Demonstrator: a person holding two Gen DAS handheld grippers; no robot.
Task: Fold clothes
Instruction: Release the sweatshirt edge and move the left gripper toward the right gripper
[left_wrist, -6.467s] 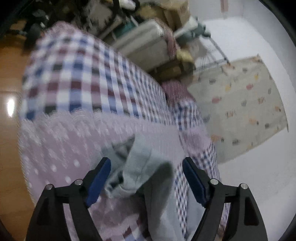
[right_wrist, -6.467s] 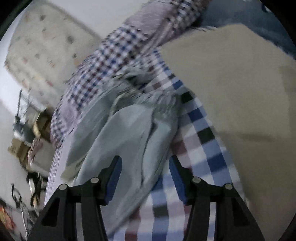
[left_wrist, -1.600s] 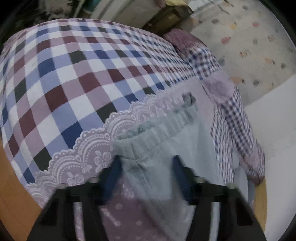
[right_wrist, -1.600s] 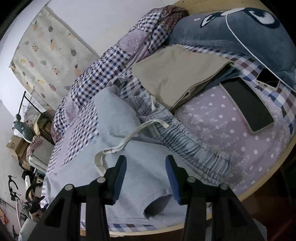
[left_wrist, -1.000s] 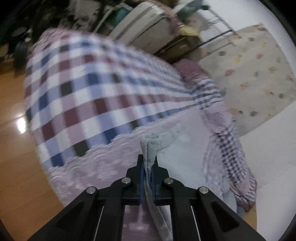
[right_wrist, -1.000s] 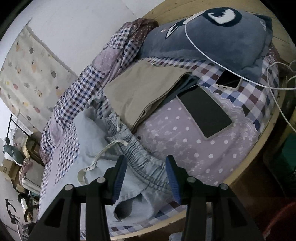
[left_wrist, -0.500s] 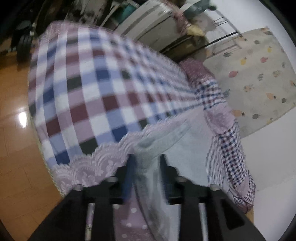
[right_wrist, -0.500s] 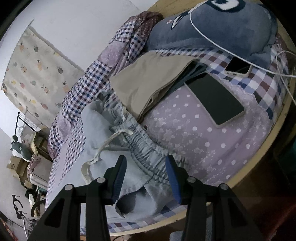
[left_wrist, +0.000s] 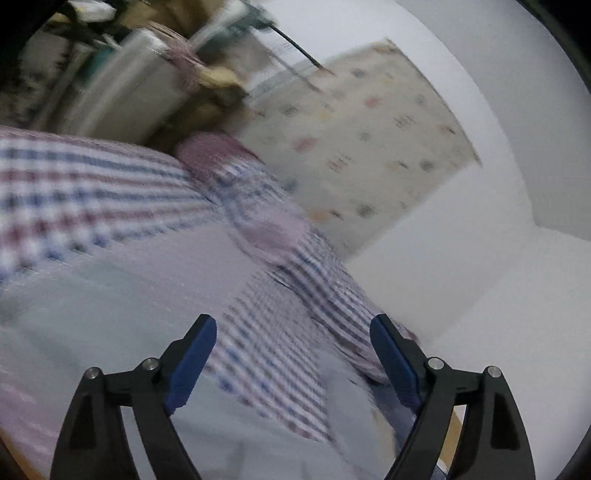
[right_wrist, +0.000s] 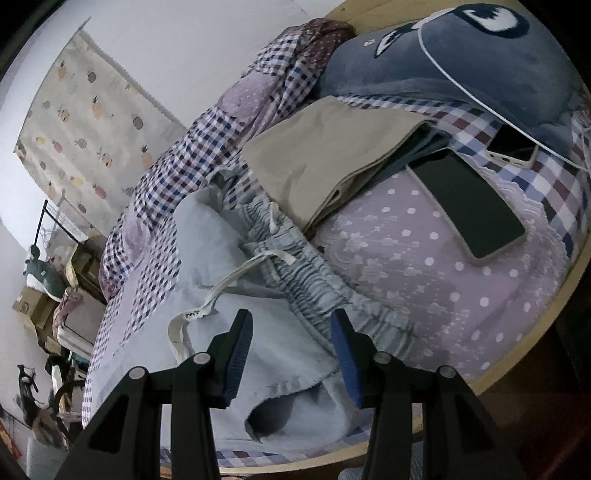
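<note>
Left gripper opening wide, nothing between, seemingly clear above blurred bedspread. Right gripper half-open, empty, over pale blue trousers near bed edge.

Left tongs opening, now off the pale-blue trousers, lifted clear, nothing between them.

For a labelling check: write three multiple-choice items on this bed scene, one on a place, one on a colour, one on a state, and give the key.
1. The large dark phone lies on:
A. the dotted lilac bedspread
B. the floor
C. the tan folded garment

2. The drawstring of the light blue pants is:
A. red
B. off-white
C. black

3. The left gripper is:
A. clamped on cloth
B. out of view
C. open, holding nothing

Key: 1 A, the phone rests on the dotted cloth. 2 B, a pale cord. 3 C, jaws opening, nothing pinched.
</note>
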